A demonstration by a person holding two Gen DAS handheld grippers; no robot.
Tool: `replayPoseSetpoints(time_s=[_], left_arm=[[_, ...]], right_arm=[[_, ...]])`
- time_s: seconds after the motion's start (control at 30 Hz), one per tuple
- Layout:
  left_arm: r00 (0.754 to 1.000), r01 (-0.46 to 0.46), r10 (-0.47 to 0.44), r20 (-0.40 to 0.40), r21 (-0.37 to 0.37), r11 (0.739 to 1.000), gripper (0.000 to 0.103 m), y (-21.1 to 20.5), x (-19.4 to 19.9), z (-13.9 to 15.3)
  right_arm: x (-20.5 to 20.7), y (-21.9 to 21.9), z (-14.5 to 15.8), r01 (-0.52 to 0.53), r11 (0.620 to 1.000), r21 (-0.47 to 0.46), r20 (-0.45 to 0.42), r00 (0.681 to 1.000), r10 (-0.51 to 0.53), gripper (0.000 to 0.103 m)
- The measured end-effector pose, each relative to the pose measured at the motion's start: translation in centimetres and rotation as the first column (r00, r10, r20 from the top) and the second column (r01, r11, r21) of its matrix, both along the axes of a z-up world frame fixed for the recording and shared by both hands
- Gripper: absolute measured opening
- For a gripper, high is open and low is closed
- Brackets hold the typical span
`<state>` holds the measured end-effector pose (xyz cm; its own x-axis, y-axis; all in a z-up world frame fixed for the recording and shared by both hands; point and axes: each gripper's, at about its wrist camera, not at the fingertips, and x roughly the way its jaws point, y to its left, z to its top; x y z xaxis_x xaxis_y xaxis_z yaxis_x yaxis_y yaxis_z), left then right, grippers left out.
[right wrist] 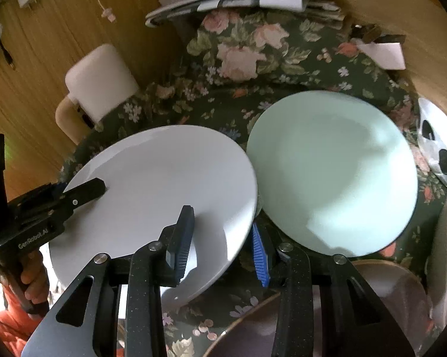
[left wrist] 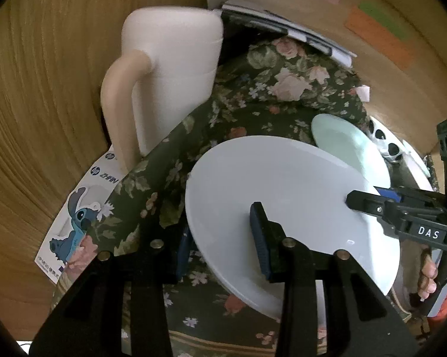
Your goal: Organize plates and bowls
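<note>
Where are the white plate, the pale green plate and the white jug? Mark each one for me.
white plate [right wrist: 164, 178]: right wrist view, on its bare centre.
pale green plate [right wrist: 336, 172]: right wrist view, on the middle of its face.
white jug [left wrist: 176, 68]: left wrist view, on its body beside the handle.

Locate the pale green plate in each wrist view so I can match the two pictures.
Left wrist view: pale green plate sits right of centre, partly behind the white plate.
Right wrist view: pale green plate fills the centre right, beside the white plate.
Shared landmark: the white jug.
</note>
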<state>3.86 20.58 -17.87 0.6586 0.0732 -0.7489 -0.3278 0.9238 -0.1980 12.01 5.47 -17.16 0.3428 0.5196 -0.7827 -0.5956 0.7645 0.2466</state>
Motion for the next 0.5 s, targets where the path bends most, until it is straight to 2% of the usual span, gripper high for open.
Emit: replayPoseSetpoints(time_s=[0.5], left_arm=[[0.996, 0.047, -0.051, 0.074, 0.055, 0.997, 0.038, -3.7, 0.0, 3.5]], right_arm=[[-1.7, -4.6, 3.2, 0.071, 0.995, 0.067, 0.077, 0.994, -0.076, 0.033]])
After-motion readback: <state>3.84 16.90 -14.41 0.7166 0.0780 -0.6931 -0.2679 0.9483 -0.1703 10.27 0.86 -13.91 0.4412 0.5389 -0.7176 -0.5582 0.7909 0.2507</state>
